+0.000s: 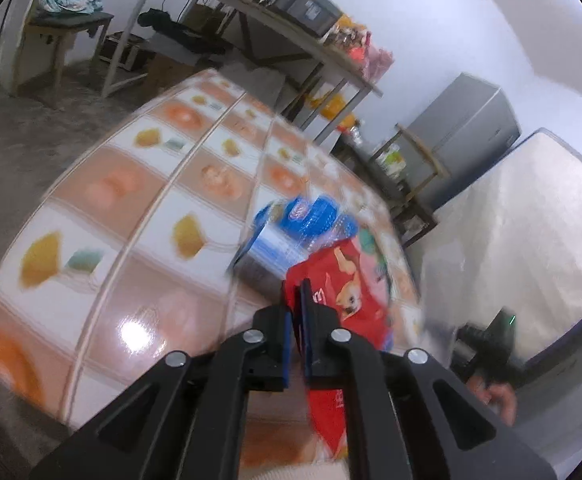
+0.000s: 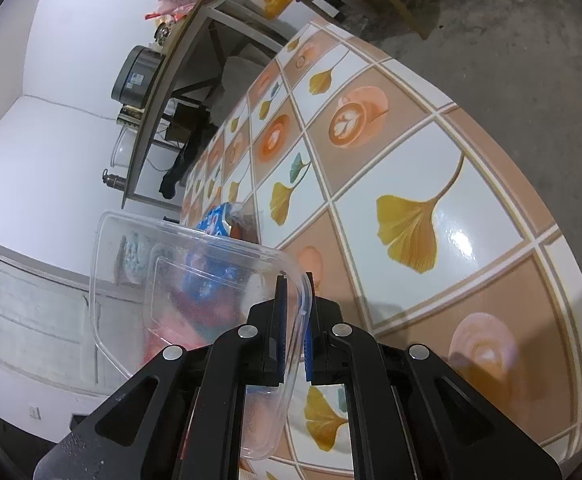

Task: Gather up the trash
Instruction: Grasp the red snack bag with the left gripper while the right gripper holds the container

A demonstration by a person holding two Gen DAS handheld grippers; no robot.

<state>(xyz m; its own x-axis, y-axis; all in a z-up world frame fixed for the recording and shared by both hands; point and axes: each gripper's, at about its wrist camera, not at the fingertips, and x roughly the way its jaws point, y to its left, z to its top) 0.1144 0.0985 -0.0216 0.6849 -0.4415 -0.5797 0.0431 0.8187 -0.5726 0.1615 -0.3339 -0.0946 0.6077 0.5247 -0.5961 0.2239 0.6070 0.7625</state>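
Trash collection, mid-step: left gripper point(image 1: 299, 312) clamped on red snack wrapper point(image 1: 347, 280), lifted above the tiled table point(image 1: 139, 208) beside a blue wrapper point(image 1: 311, 220); right gripper point(image 2: 293, 312) pinching clear plastic container point(image 2: 195, 280) by its rim, likely as receptacle.

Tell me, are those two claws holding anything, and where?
Left gripper pinches the red wrapper at its edge; right gripper clamps the clear plastic container by its rim.
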